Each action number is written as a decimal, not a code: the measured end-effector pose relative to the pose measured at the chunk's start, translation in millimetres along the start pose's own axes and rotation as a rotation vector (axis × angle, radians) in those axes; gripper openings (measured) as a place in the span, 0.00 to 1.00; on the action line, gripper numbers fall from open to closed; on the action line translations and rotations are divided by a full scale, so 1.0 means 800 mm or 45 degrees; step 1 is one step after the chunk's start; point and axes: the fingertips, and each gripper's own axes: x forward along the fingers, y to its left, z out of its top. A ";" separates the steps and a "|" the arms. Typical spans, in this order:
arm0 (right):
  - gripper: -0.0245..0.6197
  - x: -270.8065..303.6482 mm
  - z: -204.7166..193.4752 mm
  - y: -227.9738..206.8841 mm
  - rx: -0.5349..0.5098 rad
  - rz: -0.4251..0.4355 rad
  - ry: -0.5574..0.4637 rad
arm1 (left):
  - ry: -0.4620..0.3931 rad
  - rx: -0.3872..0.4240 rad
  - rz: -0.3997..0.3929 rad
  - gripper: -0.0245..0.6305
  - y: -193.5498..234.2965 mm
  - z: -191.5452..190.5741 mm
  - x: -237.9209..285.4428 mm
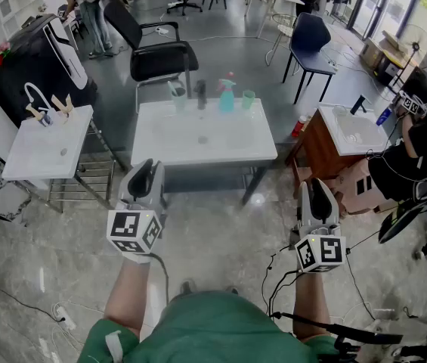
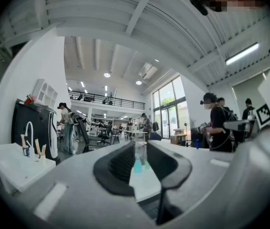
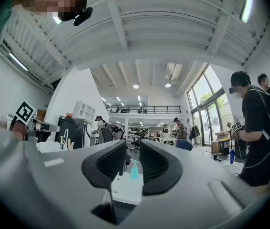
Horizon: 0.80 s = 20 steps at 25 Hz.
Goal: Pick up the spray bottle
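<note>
The teal spray bottle (image 1: 227, 95) with a pink head stands upright at the far edge of the white table (image 1: 198, 138). Both grippers hang over the floor on the near side of the table, well short of it. My left gripper (image 1: 146, 165) points at the table's front left; its jaws stand together with only a thin slit and hold nothing. My right gripper (image 1: 315, 184) is off the table's front right corner, in the same state. Through the slit of the left gripper (image 2: 140, 149) the spray bottle (image 2: 138, 165) shows far off. The right gripper (image 3: 133, 147) also frames the spray bottle (image 3: 134, 171).
Beside the bottle stand a clear cup (image 1: 177, 95), a dark bottle (image 1: 200, 93) and a green cup (image 1: 248, 99). A black office chair (image 1: 160, 55) is behind the table. A small white stand (image 1: 47, 146) is left, a wooden sink cabinet (image 1: 334, 138) and a seated person (image 1: 417, 150) right. Cables (image 1: 281, 267) lie on the floor.
</note>
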 end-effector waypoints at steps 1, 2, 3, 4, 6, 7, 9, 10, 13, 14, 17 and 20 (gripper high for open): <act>0.18 0.001 0.000 0.001 0.000 0.000 0.004 | 0.003 0.001 -0.003 0.15 0.000 0.000 0.001; 0.18 0.001 0.000 0.002 0.001 0.001 0.007 | 0.005 0.001 -0.005 0.15 0.000 0.000 0.001; 0.18 0.002 0.000 0.003 0.001 0.001 0.011 | 0.007 0.001 -0.008 0.15 0.001 0.000 0.001; 0.18 0.003 -0.001 0.004 0.000 0.001 0.015 | 0.008 0.001 -0.009 0.15 0.001 0.000 0.002; 0.18 0.004 -0.002 0.007 0.000 -0.001 0.020 | 0.008 -0.001 -0.013 0.15 0.004 -0.001 0.001; 0.18 0.005 -0.002 0.009 0.003 -0.003 0.022 | 0.009 -0.001 -0.014 0.15 0.006 -0.001 0.001; 0.18 0.007 -0.002 0.013 0.016 -0.015 0.019 | 0.007 0.003 -0.018 0.15 0.011 -0.001 -0.001; 0.18 0.008 0.000 0.014 0.025 -0.026 0.014 | 0.004 0.007 -0.017 0.15 0.015 0.001 -0.003; 0.18 0.010 0.005 0.022 0.037 -0.062 0.002 | -0.009 0.026 -0.013 0.18 0.028 0.007 -0.011; 0.18 0.011 0.006 0.027 0.034 -0.067 0.003 | -0.012 0.029 -0.014 0.21 0.034 0.007 -0.014; 0.18 0.014 0.008 0.049 0.030 -0.073 0.005 | -0.009 0.029 -0.024 0.25 0.054 0.004 -0.026; 0.18 0.015 0.011 0.071 0.020 -0.089 -0.002 | -0.003 0.025 -0.039 0.26 0.075 -0.001 -0.039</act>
